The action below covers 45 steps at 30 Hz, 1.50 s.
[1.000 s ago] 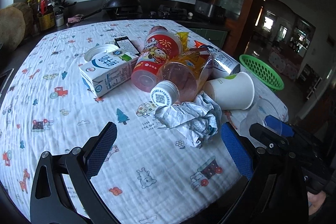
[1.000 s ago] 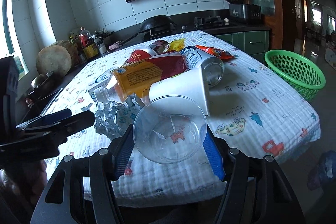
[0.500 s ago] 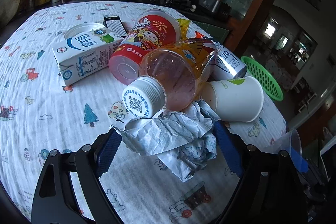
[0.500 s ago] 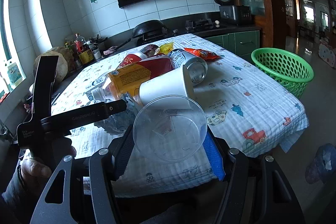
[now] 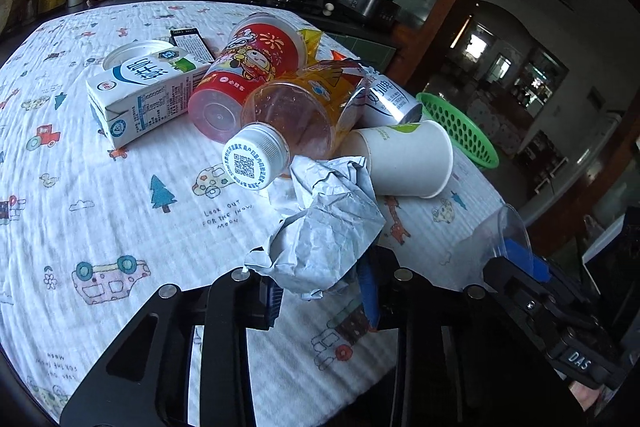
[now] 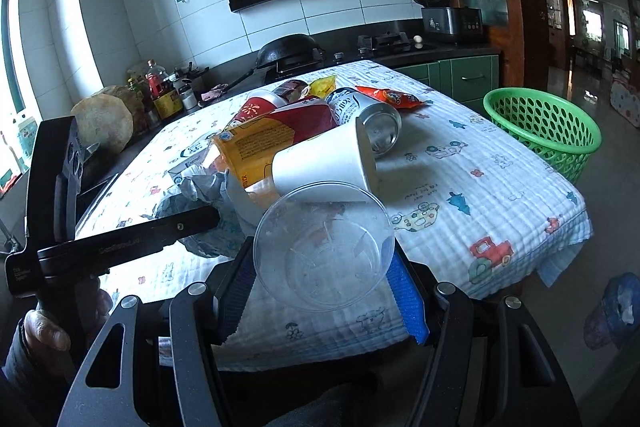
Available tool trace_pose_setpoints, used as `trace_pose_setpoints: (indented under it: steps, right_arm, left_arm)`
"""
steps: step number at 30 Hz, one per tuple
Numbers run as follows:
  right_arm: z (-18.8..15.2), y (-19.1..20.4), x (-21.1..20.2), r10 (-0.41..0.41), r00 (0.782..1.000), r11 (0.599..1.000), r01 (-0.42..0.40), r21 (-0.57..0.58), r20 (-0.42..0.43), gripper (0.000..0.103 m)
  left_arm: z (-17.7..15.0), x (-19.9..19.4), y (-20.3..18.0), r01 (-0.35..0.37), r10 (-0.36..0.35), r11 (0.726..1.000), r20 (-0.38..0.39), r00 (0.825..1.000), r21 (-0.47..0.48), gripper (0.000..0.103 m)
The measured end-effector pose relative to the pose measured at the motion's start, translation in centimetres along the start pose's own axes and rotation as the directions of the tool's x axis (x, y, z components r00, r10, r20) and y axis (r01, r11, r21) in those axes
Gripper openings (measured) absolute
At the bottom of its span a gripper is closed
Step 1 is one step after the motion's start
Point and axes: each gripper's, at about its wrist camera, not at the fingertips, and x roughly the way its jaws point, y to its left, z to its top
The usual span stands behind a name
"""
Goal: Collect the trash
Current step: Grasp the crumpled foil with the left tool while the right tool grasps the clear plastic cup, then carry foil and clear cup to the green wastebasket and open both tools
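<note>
Two hand-held grippers: both are pinching trash above the near edge of the table [image 6: 500,187].
Left hand-held gripper [image 5: 320,291]: blue pads pressed onto the lower end of a crumpled paper wad [image 5: 328,227]; the wad's upper end touches the bottle cap and the paper cup.
Right hand-held gripper [image 6: 324,291]: pads clamped on the sides of a clear plastic cup [image 6: 324,247].
Clear plastic cup: lying on its side in the grip, mouth facing the camera, long axis along the fingers; nothing visible inside.
Paper cup [image 5: 404,163]: on its side, mouth toward the table's right edge; contents cannot be seen.
Orange-label bottle [image 5: 288,123]: on its side, white cap toward the left hand-held gripper.
Milk carton [image 5: 140,99]: lying flat, left of the pile.
Green basket [image 6: 544,131]: off the table's right side; no contents visible.
</note>
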Motion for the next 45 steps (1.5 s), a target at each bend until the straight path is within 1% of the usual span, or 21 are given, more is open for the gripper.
trace_pose_setpoints:
  steps: [5,12,17,20,24,28,31,32,33,34,35,37,40,41,42,43,45]
  right_arm:
    - [0.3,-0.2,-0.3,0.007,1.000,1.000,-0.007,-0.009,-0.001,0.061]
    - [0.9,-0.7,-0.3,0.022,1.000,1.000,-0.023,-0.013,-0.012,0.061]
    - [2.0,-1.9,-0.4,0.028,1.000,1.000,-0.028,0.003,-0.012,0.061]
    - [3.4,-3.5,-0.3,0.009,1.000,1.000,-0.008,0.021,-0.008,0.061]
    - [5.9,-6.6,-0.5,-0.041,0.999,0.998,0.041,0.039,0.006,0.061]
    - [9.1,-11.3,-0.1,-0.118,0.993,0.991,0.117,0.068,0.010,0.061]
    - [11.5,-15.5,0.7,-0.181,0.983,0.977,0.180,0.112,0.003,0.061]
    - [12.3,-17.0,1.1,-0.201,0.980,0.972,0.200,0.125,-0.005,0.061]
    - [13.0,-18.5,1.5,-0.227,0.974,0.964,0.227,0.139,-0.010,0.061]
    - [13.7,-19.9,1.9,-0.246,0.969,0.958,0.246,0.148,-0.020,0.061]
    - [14.4,-21.3,2.6,-0.262,0.965,0.953,0.264,0.152,-0.034,0.061]
    - [15.5,-23.9,3.9,-0.310,0.949,0.937,0.315,0.152,-0.053,0.061]
    - [16.3,-27.4,6.0,-0.346,0.934,0.923,0.356,0.148,-0.088,0.061]
    - [16.4,-28.5,6.7,-0.357,0.928,0.918,0.369,0.146,-0.103,0.061]
    - [16.4,-29.6,7.3,-0.365,0.924,0.912,0.379,0.153,-0.114,0.061]
    - [16.4,-30.5,7.9,-0.363,0.923,0.910,0.380,0.164,-0.125,0.061]
    - [16.3,-32.5,9.0,-0.364,0.921,0.904,0.385,0.185,-0.138,0.061]
  left_arm:
    - [-0.5,-2.3,0.2,0.036,-0.036,0.999,-0.010,0.999,0.013,0.029]
    - [0.0,-5.0,-0.3,0.073,-0.074,0.996,0.014,0.997,0.057,0.026]
    - [1.6,-5.8,-2.0,0.117,-0.123,0.987,0.047,0.991,0.110,0.025]
    - [3.3,-5.3,-3.1,0.156,-0.163,0.980,0.054,0.985,0.126,0.025]
    - [5.5,-3.9,-5.0,0.203,-0.211,0.967,0.037,0.977,0.153,0.024]
    - [8.1,-2.4,-7.6,0.255,-0.264,0.947,0.022,0.964,0.196,0.024]
    - [10.8,-0.8,-9.9,0.286,-0.297,0.927,0.009,0.955,0.241,0.024]
    - [11.8,-0.2,-10.6,0.286,-0.296,0.925,0.002,0.955,0.250,0.024]
    - [12.8,0.4,-11.5,0.298,-0.306,0.919,-0.006,0.952,0.258,0.024]
    - [13.9,1.3,-12.4,0.319,-0.325,0.909,-0.021,0.945,0.268,0.024]
    - [15.1,2.1,-13.4,0.328,-0.333,0.903,-0.031,0.943,0.278,0.024]
    - [17.2,3.9,-15.1,0.337,-0.340,0.895,-0.043,0.940,0.293,0.024]
    - [20.0,7.0,-17.9,0.359,-0.355,0.880,-0.073,0.932,0.310,0.024]
    - [20.8,8.2,-18.7,0.352,-0.346,0.880,-0.078,0.935,0.320,0.024]
    - [21.5,9.5,-19.6,0.354,-0.344,0.877,-0.090,0.935,0.326,0.024]
    - [22.1,10.8,-20.4,0.370,-0.354,0.869,-0.110,0.929,0.329,0.024]
    - [23.0,13.5,-21.9,0.363,-0.338,0.869,-0.133,0.932,0.336,0.024]
